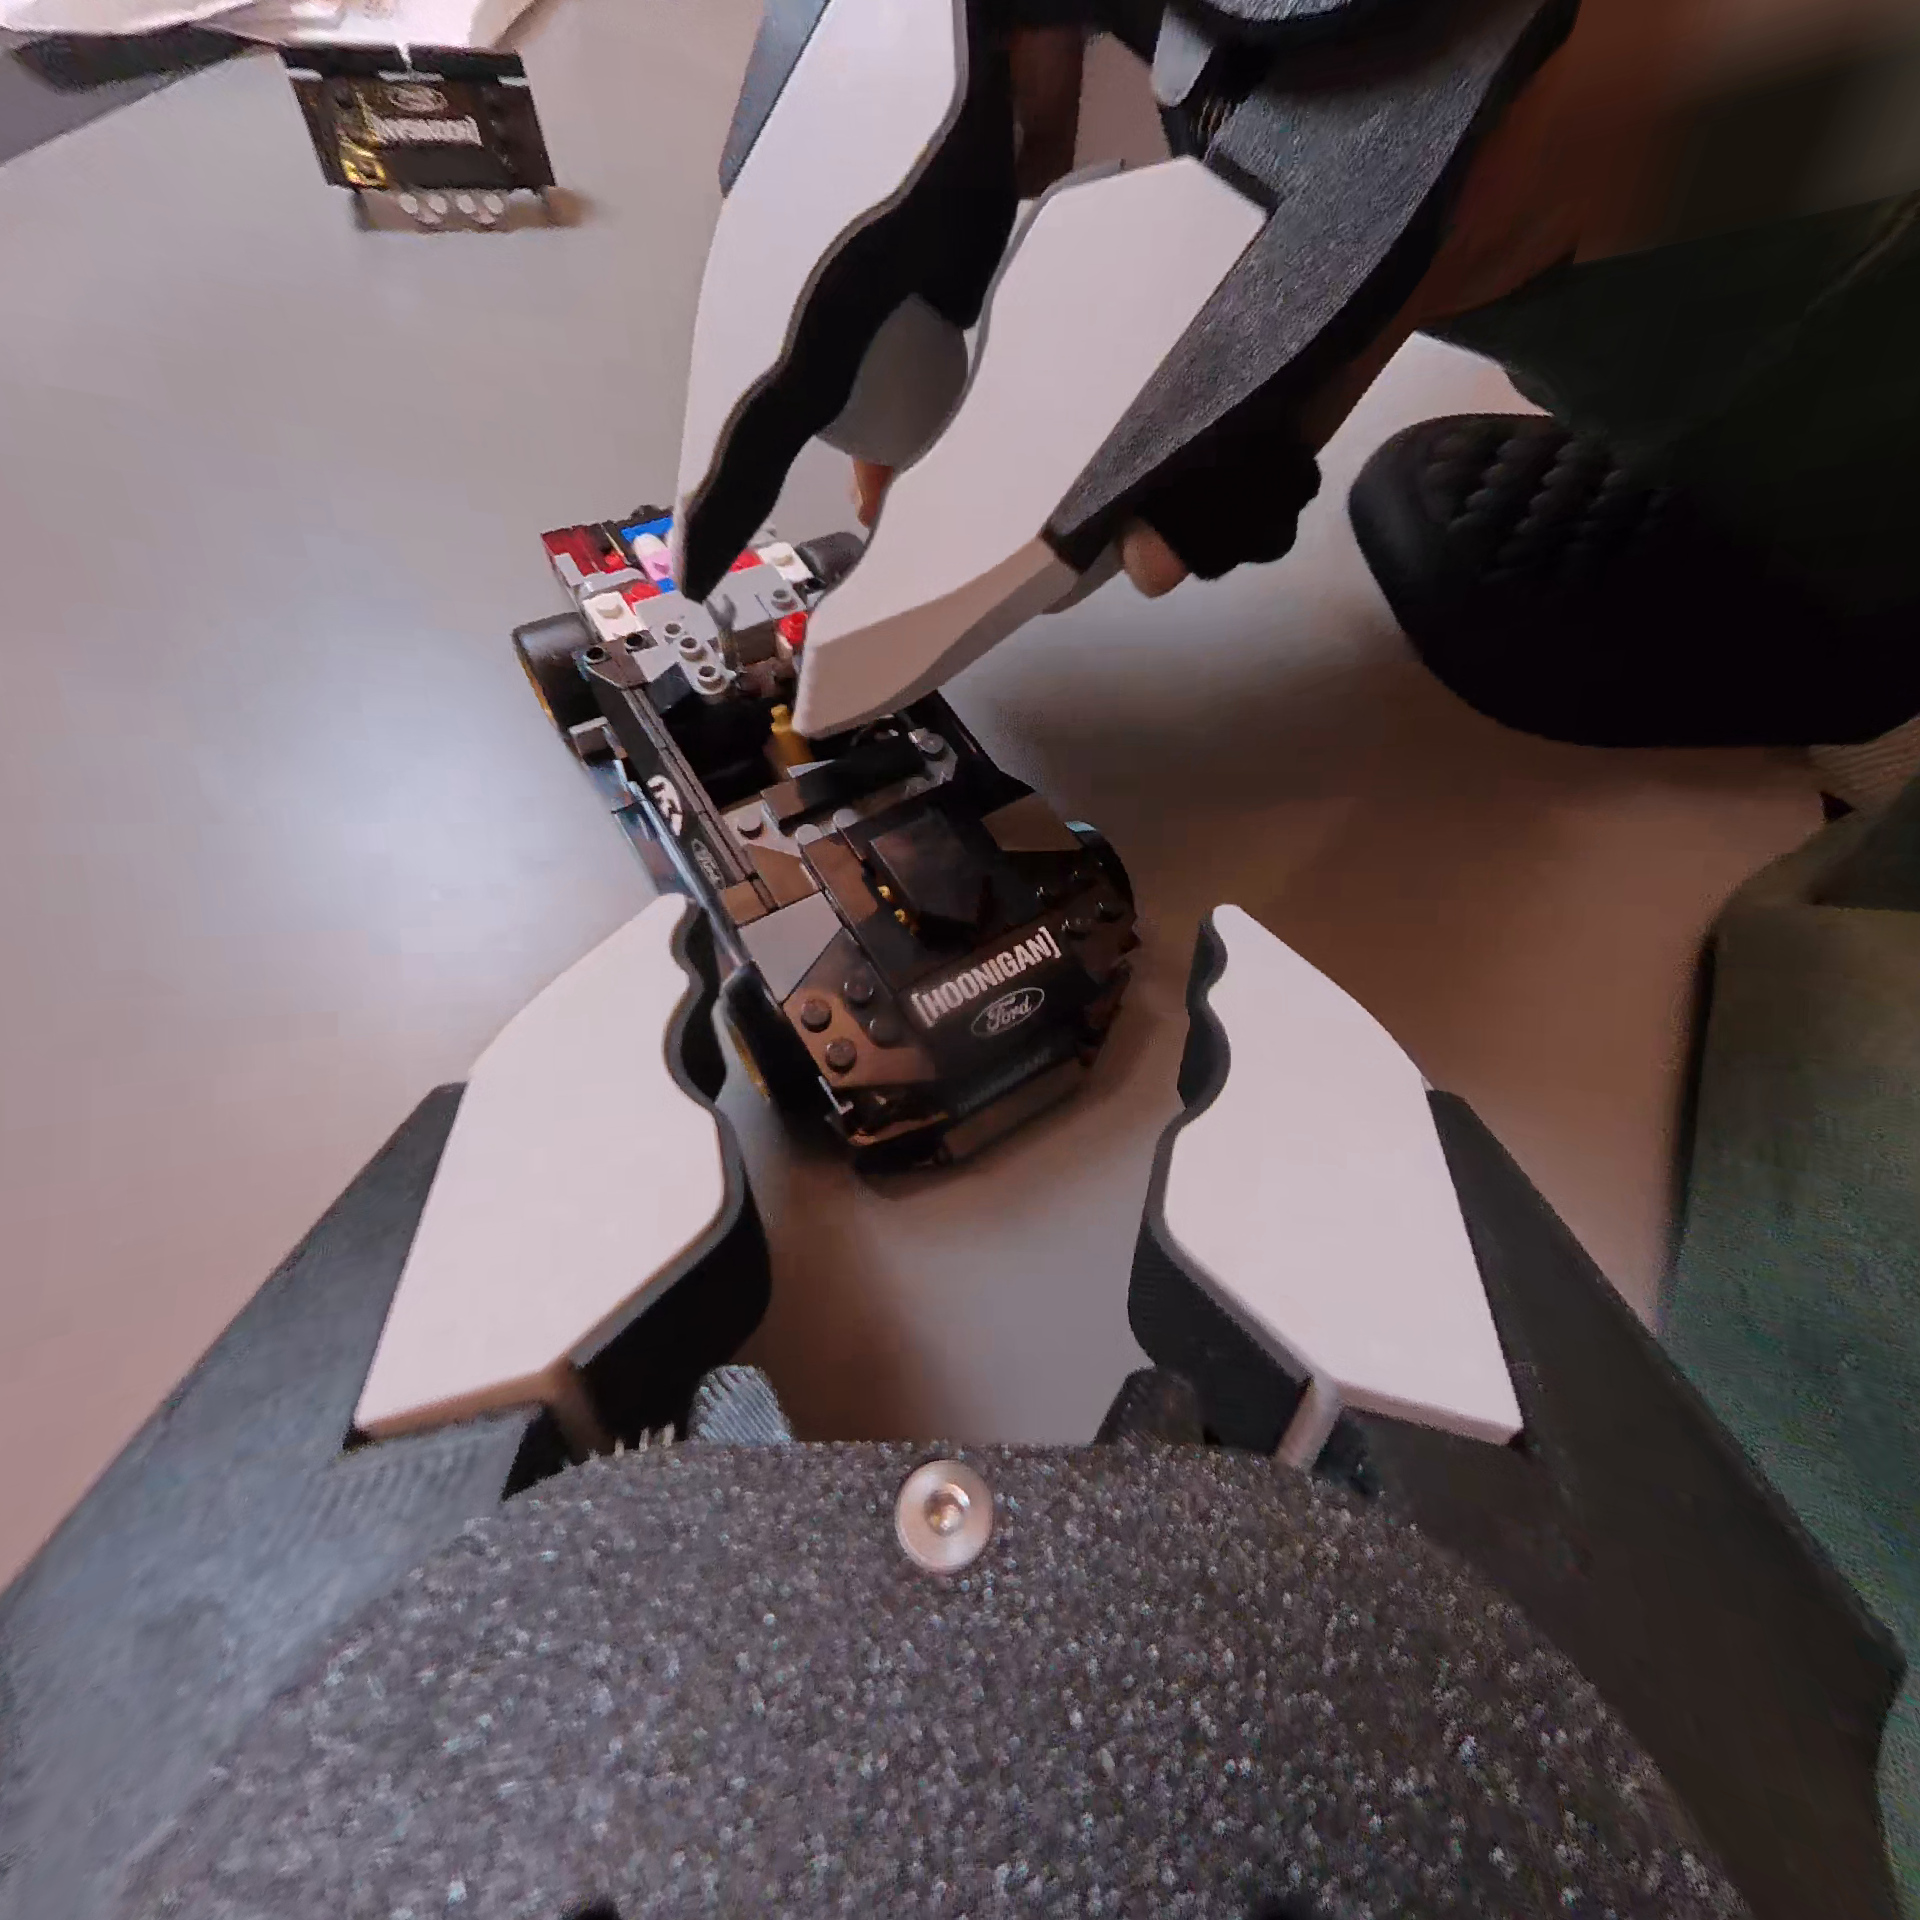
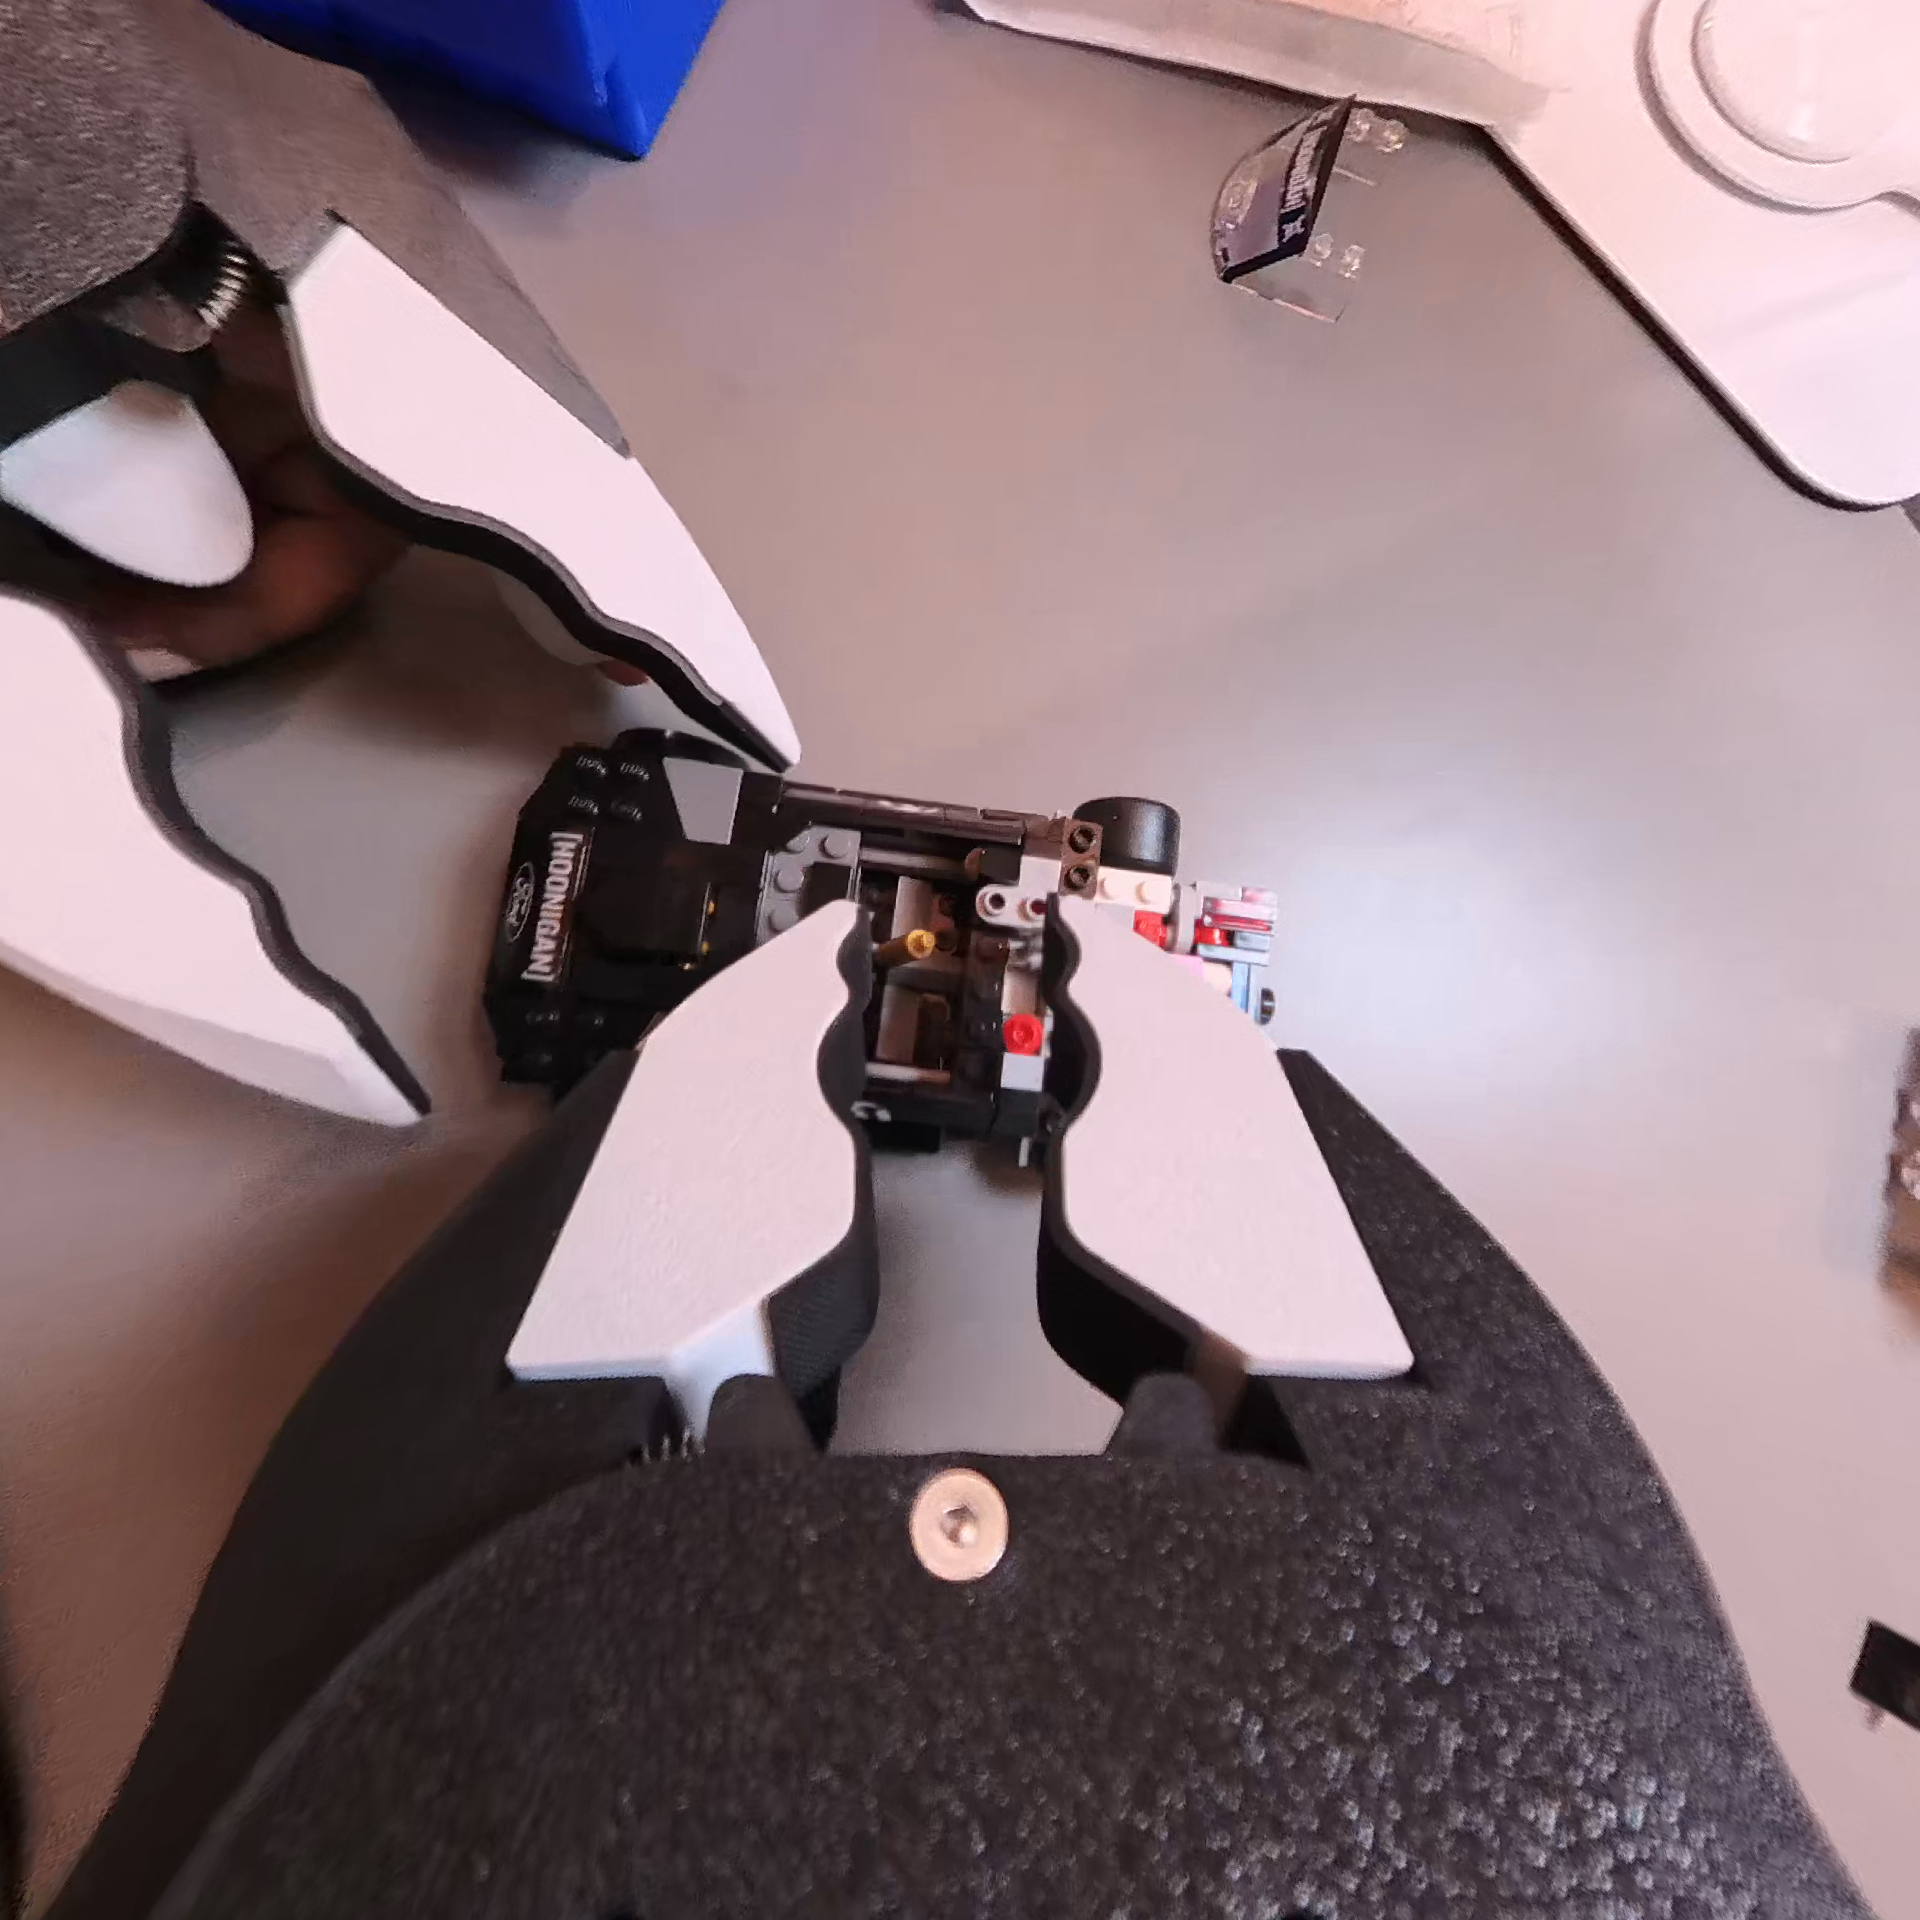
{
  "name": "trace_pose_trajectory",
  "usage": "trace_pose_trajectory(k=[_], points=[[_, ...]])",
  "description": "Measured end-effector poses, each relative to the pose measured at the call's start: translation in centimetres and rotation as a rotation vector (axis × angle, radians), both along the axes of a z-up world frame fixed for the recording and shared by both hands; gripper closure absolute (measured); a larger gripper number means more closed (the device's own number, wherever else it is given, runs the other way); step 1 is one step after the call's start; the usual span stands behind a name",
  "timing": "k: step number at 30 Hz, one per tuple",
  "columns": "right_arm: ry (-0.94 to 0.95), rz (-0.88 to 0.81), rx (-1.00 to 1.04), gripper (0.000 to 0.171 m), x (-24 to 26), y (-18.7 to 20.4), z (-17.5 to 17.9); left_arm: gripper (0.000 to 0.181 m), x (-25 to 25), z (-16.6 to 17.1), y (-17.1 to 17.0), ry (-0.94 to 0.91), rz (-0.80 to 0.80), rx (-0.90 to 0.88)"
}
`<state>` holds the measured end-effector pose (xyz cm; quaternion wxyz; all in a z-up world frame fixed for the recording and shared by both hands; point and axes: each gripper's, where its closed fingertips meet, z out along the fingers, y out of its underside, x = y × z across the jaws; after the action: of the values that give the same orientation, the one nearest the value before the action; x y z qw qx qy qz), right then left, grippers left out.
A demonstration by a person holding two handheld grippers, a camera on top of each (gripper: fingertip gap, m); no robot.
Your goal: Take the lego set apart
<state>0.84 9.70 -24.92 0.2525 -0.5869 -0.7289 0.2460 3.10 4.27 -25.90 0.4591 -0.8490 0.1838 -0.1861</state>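
A black lego car (image 1: 925, 935) with white lettering on its hood lies on the grey table (image 1: 260, 727), roof off and cockpit exposed. Its rear shows red, blue, pink and grey bricks (image 1: 644, 566). My left gripper (image 1: 956, 925) is open wide, with the car's front end between its fingertips. The left finger (image 1: 582, 1143) is close against the car's side and the right finger stands apart. My right gripper (image 2: 954, 914) is open, tips down over the open cockpit (image 2: 935, 997), straddling it. It also shows in the left wrist view (image 1: 764, 655).
A detached black and clear lego piece (image 1: 426, 135) lies farther off on the table, also in the right wrist view (image 2: 1288, 208). A blue box (image 2: 499, 52) and a white object (image 2: 1766, 260) lie beyond the car. A black chair seat (image 1: 1621, 582) is off the table's edge.
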Motion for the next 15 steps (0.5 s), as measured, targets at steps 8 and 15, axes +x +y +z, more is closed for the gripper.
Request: trace_pose_trajectory(k=[8,15], points=[[-0.035,-0.027,0.017,0.149,-0.6,0.8,-1.1,0.100,0.0,-1.0,0.9,0.027,0.053,-0.062],[-0.048,-0.083,0.032,0.155,-0.4,1.4,-1.1,0.102,0.0,-1.0,1.0,0.020,0.063,-0.071]])
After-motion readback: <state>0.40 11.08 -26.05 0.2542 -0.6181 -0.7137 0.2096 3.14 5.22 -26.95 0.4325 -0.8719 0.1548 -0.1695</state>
